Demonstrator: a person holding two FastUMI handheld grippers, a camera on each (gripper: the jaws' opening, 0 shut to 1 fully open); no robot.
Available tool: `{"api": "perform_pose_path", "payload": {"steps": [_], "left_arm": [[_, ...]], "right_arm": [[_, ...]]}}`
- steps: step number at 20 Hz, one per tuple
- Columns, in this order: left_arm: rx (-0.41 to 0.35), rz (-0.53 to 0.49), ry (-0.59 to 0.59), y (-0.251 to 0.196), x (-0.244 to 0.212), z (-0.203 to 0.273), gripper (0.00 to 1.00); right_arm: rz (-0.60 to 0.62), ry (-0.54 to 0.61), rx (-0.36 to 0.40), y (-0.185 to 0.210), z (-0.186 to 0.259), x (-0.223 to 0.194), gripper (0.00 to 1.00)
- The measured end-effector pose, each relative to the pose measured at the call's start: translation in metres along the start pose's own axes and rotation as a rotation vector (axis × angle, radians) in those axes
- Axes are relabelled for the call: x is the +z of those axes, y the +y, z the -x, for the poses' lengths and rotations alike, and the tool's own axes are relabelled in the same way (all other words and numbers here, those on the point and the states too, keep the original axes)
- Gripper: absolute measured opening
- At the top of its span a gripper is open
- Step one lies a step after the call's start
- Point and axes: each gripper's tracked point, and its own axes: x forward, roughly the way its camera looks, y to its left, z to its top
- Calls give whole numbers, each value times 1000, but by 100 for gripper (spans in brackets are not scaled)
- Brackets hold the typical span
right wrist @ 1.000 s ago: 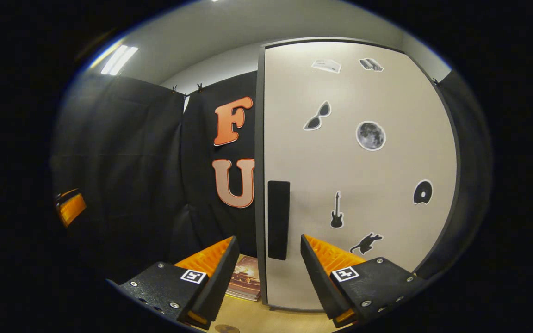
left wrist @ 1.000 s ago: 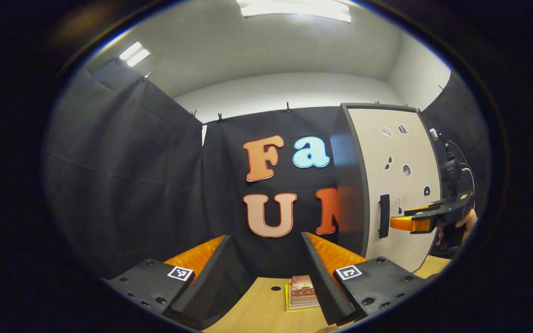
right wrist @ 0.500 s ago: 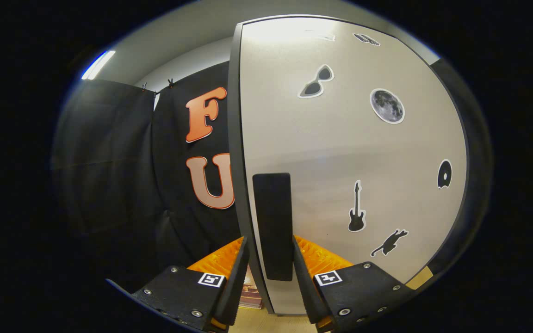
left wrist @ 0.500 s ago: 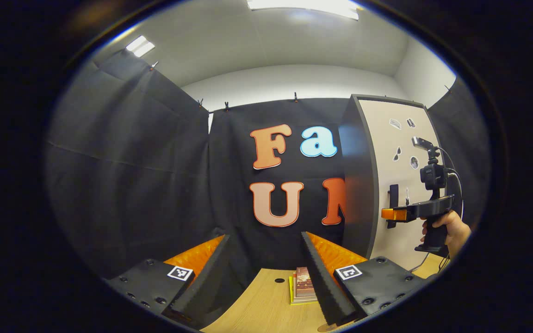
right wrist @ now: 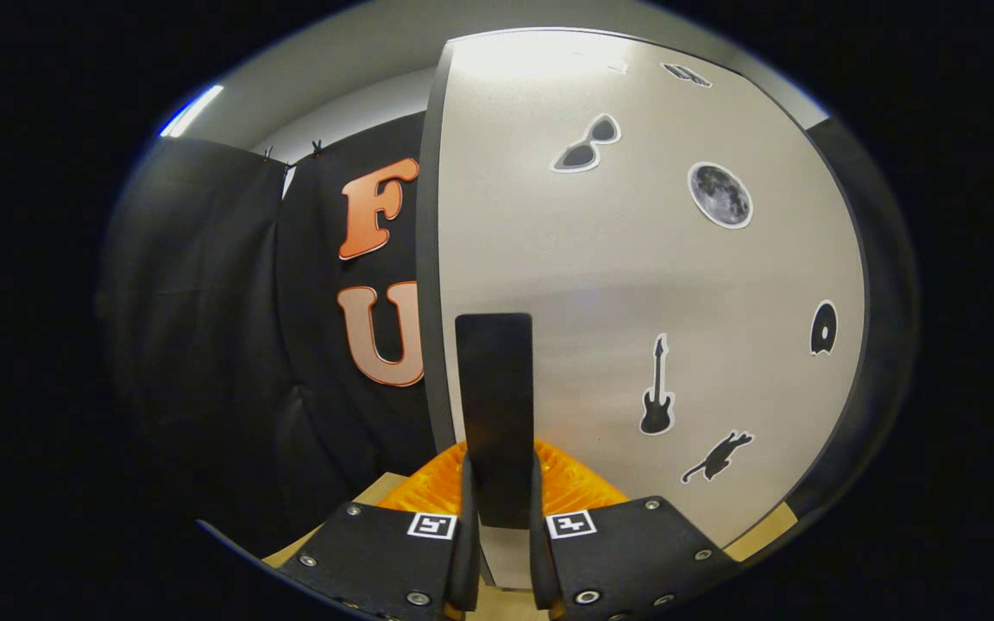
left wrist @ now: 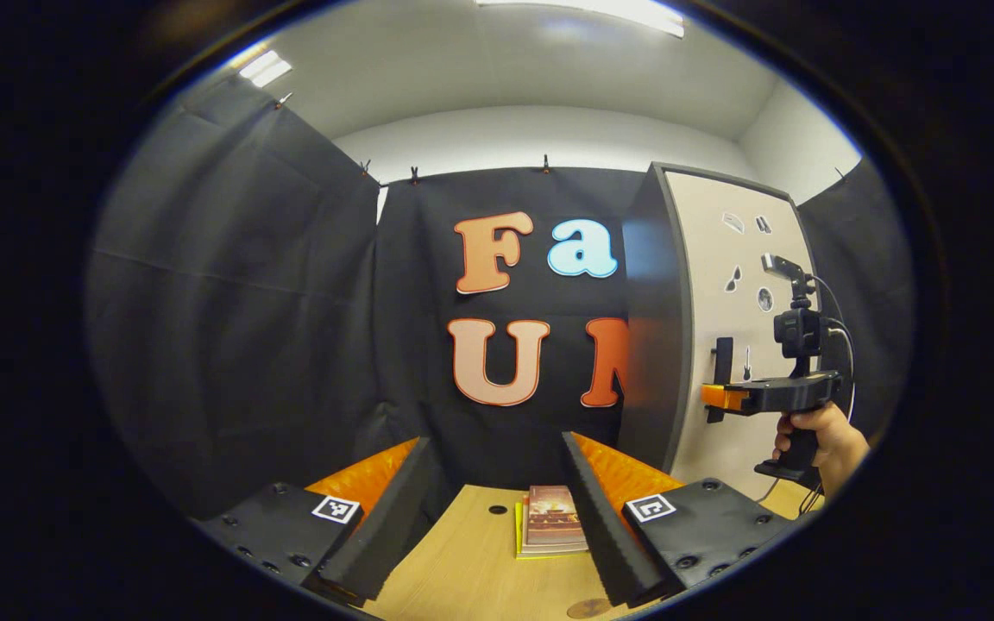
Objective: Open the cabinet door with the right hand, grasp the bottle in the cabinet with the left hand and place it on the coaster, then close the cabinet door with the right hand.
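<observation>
A tall cabinet with a pale door (right wrist: 635,285) carrying small dark stickers stands ahead in the right gripper view. Its black upright handle (right wrist: 494,414) runs between my right gripper's (right wrist: 498,526) fingers, which press on it from both sides. The left gripper view has the same cabinet door (left wrist: 743,345) at the right, with the right gripper (left wrist: 721,398) on the handle (left wrist: 720,375) and a hand (left wrist: 816,431) holding its grip. My left gripper (left wrist: 497,509) is open over the wooden table (left wrist: 462,569), nothing between its fingers. A round brown coaster edge (left wrist: 588,608) peeks out by its right finger.
A small stack of books (left wrist: 551,528) lies on the table between my left gripper's fingers, farther off. A small dark hole (left wrist: 497,510) is in the tabletop. Black cloth walls close the booth on the left and behind. The cabinet's dark side panel (left wrist: 648,345) faces the left gripper.
My right gripper moved in on the door handle and its fingers came together onto it. The left gripper view shifted slightly, with more tabletop and the books nearer the middle.
</observation>
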Motion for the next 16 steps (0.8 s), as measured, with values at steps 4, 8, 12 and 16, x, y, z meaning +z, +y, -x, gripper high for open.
{"api": "perform_pose_path", "payload": {"steps": [4, 8, 12, 16], "left_arm": [[-31, 9, 17, -24, -6, -10, 96], [-68, -9, 28, -54, -16, 2, 93], [-120, -7, 16, -89, -16, -12, 96], [-194, 1, 24, -133, -30, -26, 96]], "right_arm": [[62, -53, 44, 4, 18, 4, 23], [43, -64, 139, 11, 43, 8, 23], [26, -98, 185, 7, 53, 6, 22], [12, -106, 244, 4, 66, 6, 23]]}}
